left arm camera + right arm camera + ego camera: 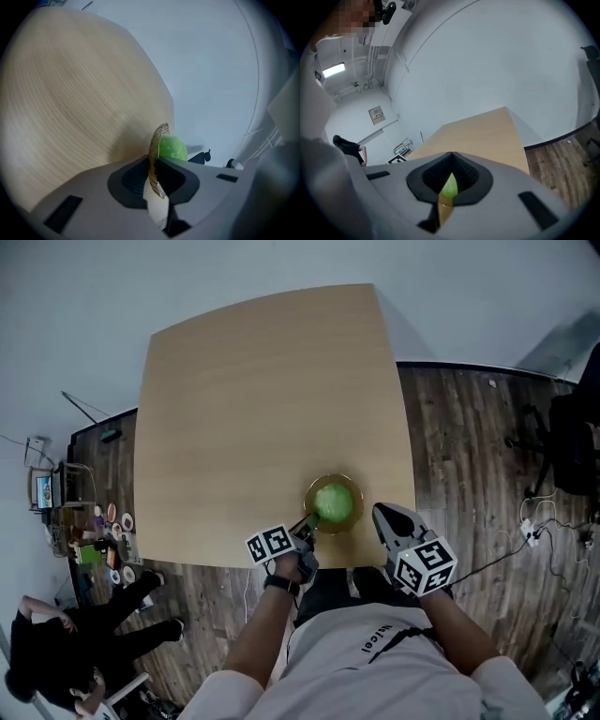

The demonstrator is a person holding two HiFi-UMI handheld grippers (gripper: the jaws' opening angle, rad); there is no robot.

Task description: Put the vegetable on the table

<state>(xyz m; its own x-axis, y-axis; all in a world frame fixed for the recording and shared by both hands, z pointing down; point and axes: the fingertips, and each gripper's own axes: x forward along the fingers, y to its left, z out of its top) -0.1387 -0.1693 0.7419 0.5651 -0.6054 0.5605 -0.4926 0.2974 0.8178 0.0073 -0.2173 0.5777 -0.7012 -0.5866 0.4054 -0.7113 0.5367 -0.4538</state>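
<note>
A round green vegetable [334, 502] sits in an amber glass bowl [353, 486] near the front edge of the light wooden table [253, 409]. My left gripper [309, 523] holds the bowl at its near-left rim. In the left gripper view the rim [152, 154] runs edge-on between the jaws, with the vegetable [172, 149] just beyond. My right gripper [380, 512] hovers just right of the bowl, apart from it, jaws together and empty. The right gripper view shows a sliver of the vegetable [450, 186] through the slit of the right gripper [451, 159].
The bowl stands close to the table's front edge and right side. A person in black [56, 643] crouches on the wooden floor at the lower left, beside small clutter [108, 540]. A dark chair [572, 442] and cables [534, 531] lie to the right.
</note>
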